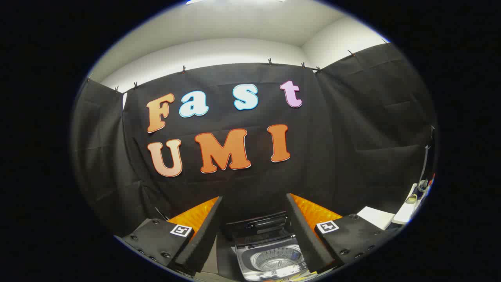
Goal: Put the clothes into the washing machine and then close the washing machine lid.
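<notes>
Gripper view recorded black cloth walls [352, 129] hung by clips around the booth, white wall above. Below stood a top-loading washing machine [270, 254], lid [260, 225] raised, its drum [274, 260] showing between and just beyond the fingers. Gripper [254, 219] was spread wide, holding nothing. A white board [375, 216] lay to the right. Clothes could not be made out.
</notes>
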Demonstrator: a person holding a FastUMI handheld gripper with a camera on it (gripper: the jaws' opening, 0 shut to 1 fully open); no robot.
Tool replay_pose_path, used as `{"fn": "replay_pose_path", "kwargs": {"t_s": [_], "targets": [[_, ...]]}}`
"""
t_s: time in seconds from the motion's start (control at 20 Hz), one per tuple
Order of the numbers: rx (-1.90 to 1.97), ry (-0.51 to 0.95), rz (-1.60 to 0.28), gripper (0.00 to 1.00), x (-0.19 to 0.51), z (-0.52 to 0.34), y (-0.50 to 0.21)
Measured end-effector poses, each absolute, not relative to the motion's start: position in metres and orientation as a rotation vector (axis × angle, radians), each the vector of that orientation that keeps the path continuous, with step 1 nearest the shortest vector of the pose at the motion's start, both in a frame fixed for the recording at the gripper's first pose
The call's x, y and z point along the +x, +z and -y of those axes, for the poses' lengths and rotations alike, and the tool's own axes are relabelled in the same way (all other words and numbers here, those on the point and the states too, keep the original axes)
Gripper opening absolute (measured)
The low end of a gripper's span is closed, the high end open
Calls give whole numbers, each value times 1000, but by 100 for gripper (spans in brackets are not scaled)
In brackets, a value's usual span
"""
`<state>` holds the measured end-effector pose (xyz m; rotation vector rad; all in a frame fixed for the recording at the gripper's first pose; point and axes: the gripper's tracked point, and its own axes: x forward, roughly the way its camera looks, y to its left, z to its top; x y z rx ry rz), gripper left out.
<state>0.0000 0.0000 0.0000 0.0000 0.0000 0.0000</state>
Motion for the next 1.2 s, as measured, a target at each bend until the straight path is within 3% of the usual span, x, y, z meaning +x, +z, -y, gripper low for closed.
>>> {"fn": "replay_pose_path", "kwargs": {"t_s": [1.2], "targets": [[-12,13,-37,99,5,-22,-15]]}}
